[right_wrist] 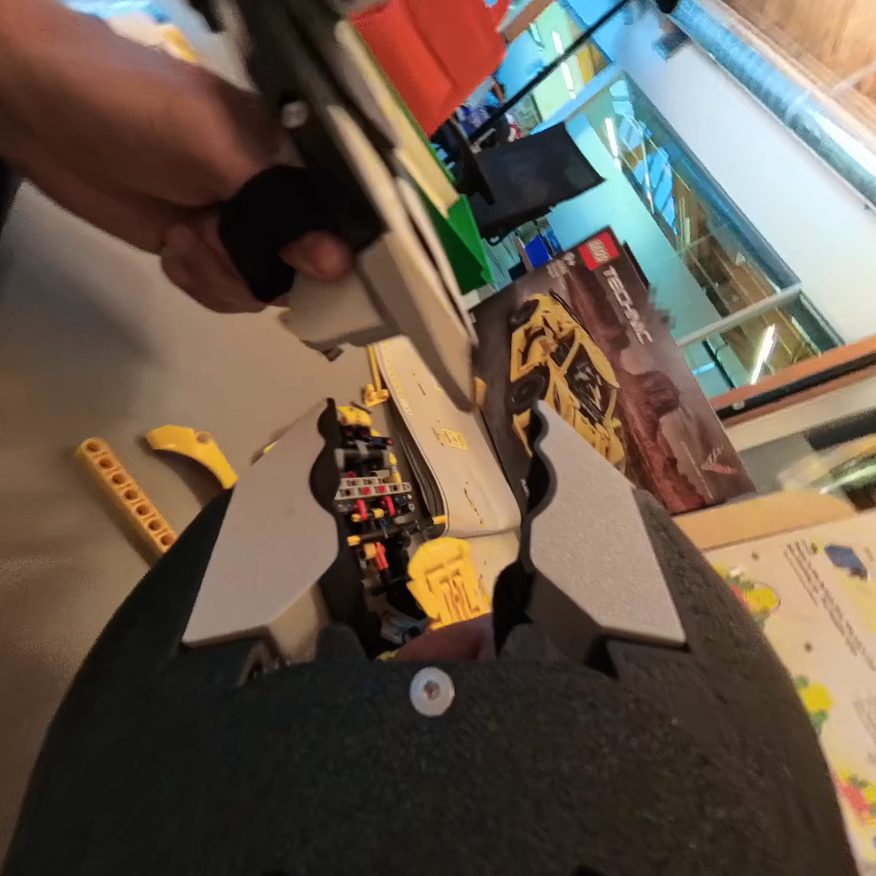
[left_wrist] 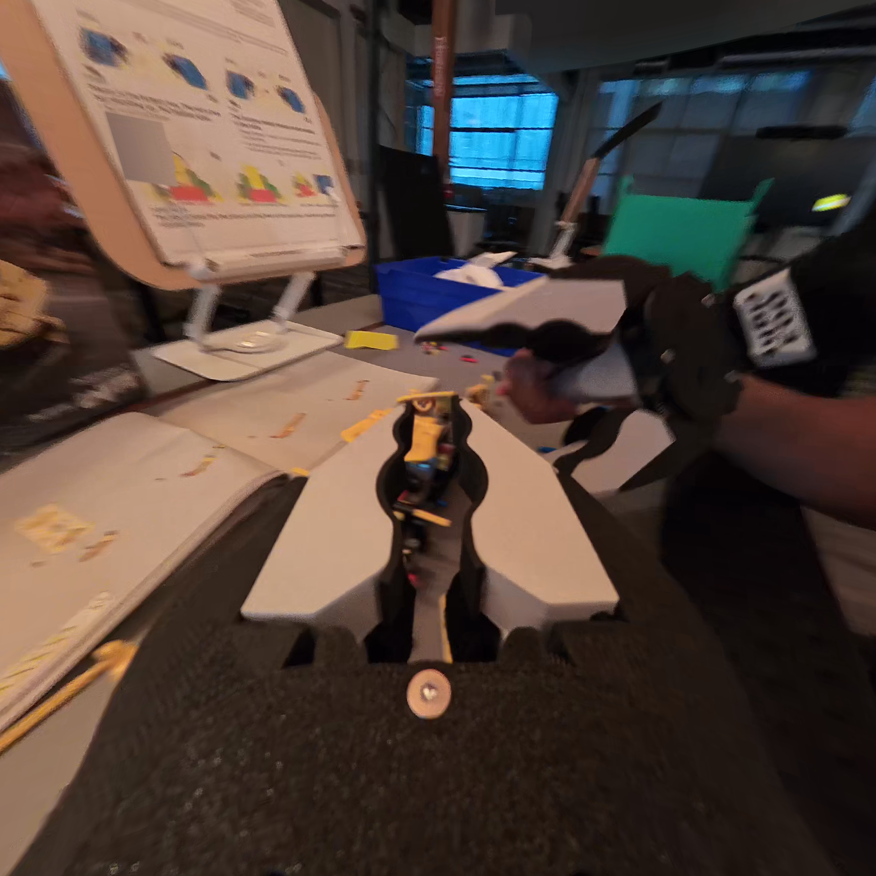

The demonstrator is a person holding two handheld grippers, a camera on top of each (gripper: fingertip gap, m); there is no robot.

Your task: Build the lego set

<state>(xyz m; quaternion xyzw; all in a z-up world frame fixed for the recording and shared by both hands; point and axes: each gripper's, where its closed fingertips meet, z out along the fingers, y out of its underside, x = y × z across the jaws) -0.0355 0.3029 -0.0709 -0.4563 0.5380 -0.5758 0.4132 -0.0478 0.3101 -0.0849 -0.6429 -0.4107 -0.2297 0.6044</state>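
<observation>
A partly built yellow and black lego assembly (right_wrist: pixel 374 483) lies on the grey table beside the open instruction booklet (right_wrist: pixel 455 455). My right gripper (right_wrist: pixel 432 410) is open and empty, its fingers on either side of the assembly in view. My left gripper (left_wrist: pixel 429 403) hovers over the assembly (left_wrist: pixel 419 502), which shows through the narrow gap between its fingers. It is shut on a small yellow lego piece (left_wrist: pixel 426 397) at its tips. The left gripper (right_wrist: pixel 467 398) also shows in the right wrist view, held by a hand. The right gripper's upper finger (left_wrist: pixel 521 308) shows in the left wrist view.
A long yellow beam (right_wrist: pixel 123 493), a curved yellow panel (right_wrist: pixel 189 450) and a larger yellow panel (right_wrist: pixel 445 583) lie on the table. The lego box (right_wrist: pixel 616 379) stands behind the booklet. A sheet on a stand (left_wrist: pixel 189 142) and a blue bin (left_wrist: pixel 426 294) stand farther back. The grippers are tip to tip, or close to it.
</observation>
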